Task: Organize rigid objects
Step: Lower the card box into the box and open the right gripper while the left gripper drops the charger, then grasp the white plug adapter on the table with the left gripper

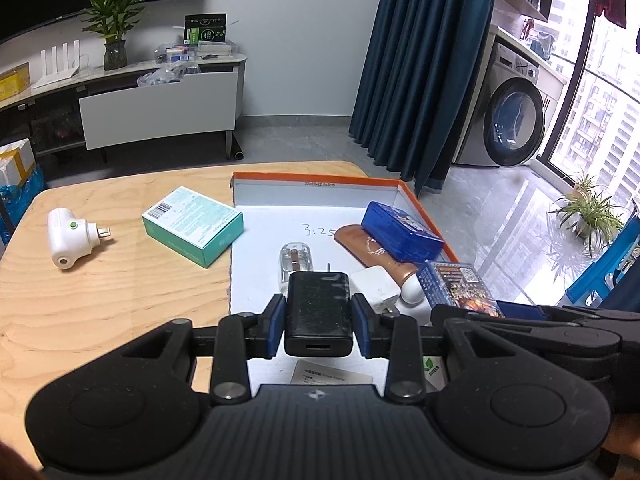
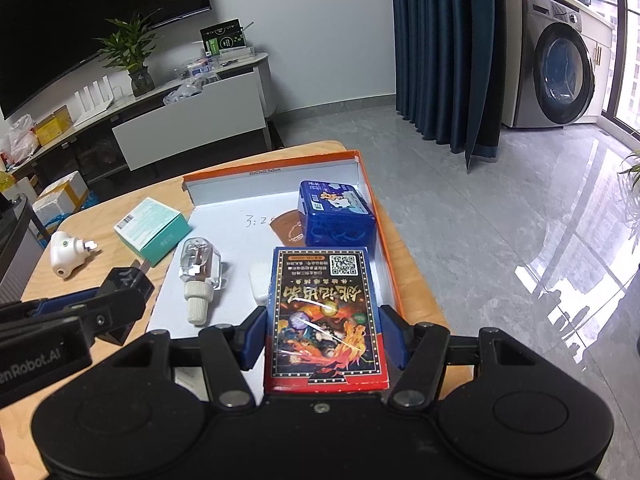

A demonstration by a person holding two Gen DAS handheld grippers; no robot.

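While both loads hang over the orange-rimmed box [image 2: 362,168], a crowded drop could knock the clear bottle [image 2: 199,266]. The left gripper [image 1: 319,316] clamps the black charger [image 1: 319,308], prongs pointing away; the right gripper [image 2: 325,334] pinches the card box [image 2: 325,316] — long axis running along the fingers.

Pale wooden tabletop [image 1: 100,300]: visible grain, satin finish.
Orange-rimmed white cardboard tray [image 1: 320,196]: matt.
Black plastic charger block [image 1: 319,312]: matt, scuffed, dusty.
Blue-and-red printed card box [image 2: 326,320]: glossy film wrap, glare streaks.
Clear plastic bottle with white cap [image 2: 200,272]: glossy.
Teal paper carton [image 1: 194,226]: matt.
White plastic plug-in device [image 1: 66,238]: smooth, slight sheen.
Blue plastic case [image 2: 338,216]: glossy.
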